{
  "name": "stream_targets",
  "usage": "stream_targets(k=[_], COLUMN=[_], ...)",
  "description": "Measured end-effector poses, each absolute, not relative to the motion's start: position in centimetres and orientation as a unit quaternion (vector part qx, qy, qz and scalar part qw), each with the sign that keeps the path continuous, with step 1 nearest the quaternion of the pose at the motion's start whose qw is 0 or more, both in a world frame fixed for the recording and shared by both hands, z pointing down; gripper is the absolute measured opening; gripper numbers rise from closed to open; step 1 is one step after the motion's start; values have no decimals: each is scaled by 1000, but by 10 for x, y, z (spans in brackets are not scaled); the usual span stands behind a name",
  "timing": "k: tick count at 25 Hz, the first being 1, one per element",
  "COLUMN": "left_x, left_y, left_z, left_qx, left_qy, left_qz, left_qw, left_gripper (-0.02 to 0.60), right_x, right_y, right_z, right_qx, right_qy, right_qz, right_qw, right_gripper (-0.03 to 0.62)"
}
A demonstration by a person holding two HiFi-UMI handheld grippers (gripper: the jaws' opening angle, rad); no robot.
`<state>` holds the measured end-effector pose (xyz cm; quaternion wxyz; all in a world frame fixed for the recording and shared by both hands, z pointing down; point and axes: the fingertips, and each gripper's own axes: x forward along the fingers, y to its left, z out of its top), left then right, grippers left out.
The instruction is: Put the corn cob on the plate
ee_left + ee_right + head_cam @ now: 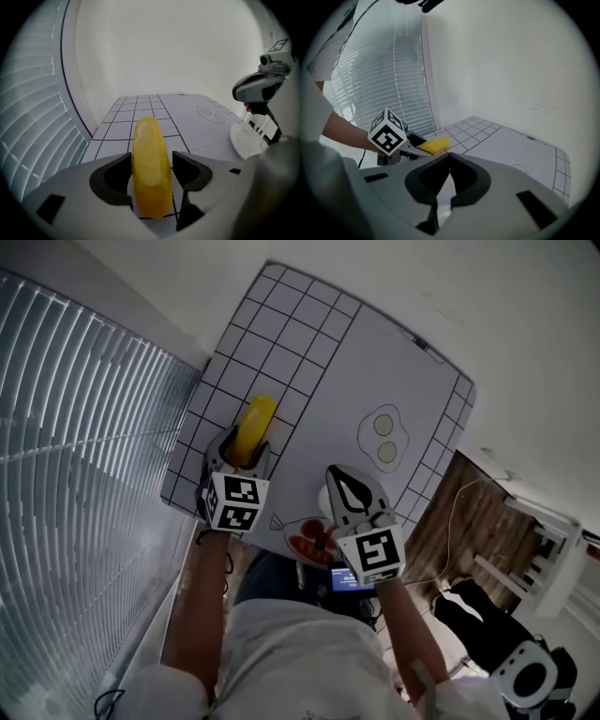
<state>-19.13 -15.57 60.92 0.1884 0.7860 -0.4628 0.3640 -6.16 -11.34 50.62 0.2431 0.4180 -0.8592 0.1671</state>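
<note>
A yellow corn cob lies on the gridded left part of the white table mat. My left gripper stands open astride the cob's near end. In the left gripper view the cob runs lengthwise between the two dark pads, which sit close beside it without squeezing it. A white plate with red markings sits at the table's near edge, partly hidden under my right gripper. It also shows in the left gripper view as the plate at right. The right gripper is shut, with nothing in it.
A slatted blind runs along the table's left side. A printed outline with two circles marks the mat's plain right part. Beyond the table's right edge are wooden floor, a cable and white furniture.
</note>
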Motion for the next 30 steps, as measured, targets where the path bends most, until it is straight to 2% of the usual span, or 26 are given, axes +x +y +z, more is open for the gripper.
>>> stream_targets(k=[11, 30], left_x=[-192, -194], left_y=[-158, -154], left_z=[619, 620], left_qx=[783, 792], left_qy=[-461, -467], left_qz=[350, 326], left_qw=[228, 222], left_gripper=[256, 241], right_x=[-55, -26], right_y=[-104, -82], right_z=[512, 508], right_qx=[418, 435], right_qy=[-851, -834], right_qz=[187, 200], right_qw=[258, 275], right_gripper=[6, 6])
